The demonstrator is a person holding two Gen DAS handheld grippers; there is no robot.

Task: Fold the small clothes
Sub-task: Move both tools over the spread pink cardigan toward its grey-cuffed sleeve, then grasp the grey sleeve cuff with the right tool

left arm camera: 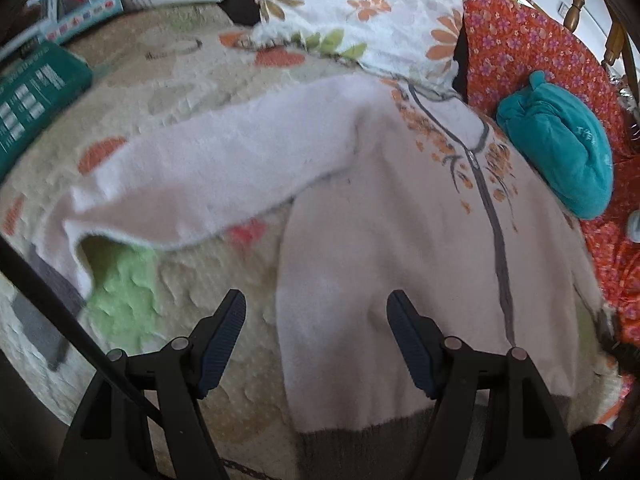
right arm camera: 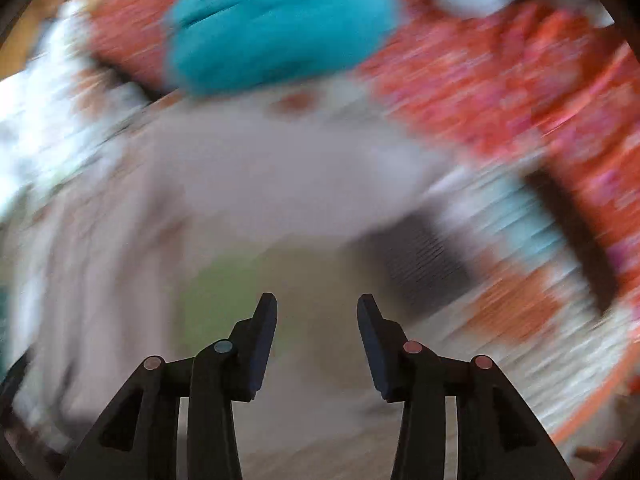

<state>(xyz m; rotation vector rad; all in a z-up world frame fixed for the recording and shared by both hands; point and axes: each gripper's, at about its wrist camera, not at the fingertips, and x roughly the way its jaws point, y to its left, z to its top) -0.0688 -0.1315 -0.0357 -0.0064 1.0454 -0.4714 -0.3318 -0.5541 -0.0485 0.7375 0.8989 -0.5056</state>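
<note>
We see the left gripper [left arm camera: 316, 300] spread wide, holding nothing, its fingers hovering over the lower body of a pale pink zip cardigan [left arm camera: 400, 248]. The cardigan lies flat, front up, on a cream floral bedspread [left arm camera: 168, 80]; a grey zip [left arm camera: 494, 220] runs up ahead-right of the gripper, orange flower print beside it, and a grey-brown hem band [left arm camera: 360, 436] sits below between the fingers. One sleeve [left arm camera: 208, 184] stretches out ahead-left, its cuff over a green patch.

Around it: a folded teal garment [left arm camera: 560, 152] far right on an orange-red flowered cloth [left arm camera: 532, 52], touching the cardigan's shoulder edge. A white leaf-print pillow [left arm camera: 360, 12] lies straight ahead beyond the collar. A teal box [left arm camera: 32, 100] sits far left; its white print is too blurred to read. Wooden chair spindles [left arm camera: 576, 8] show upper right.

The right gripper [right arm camera: 317, 308] is also open and empty. Its view is heavily motion-blurred; the teal garment [right arm camera: 280, 24] appears ahead, pink cardigan fabric [right arm camera: 260, 176] between.
</note>
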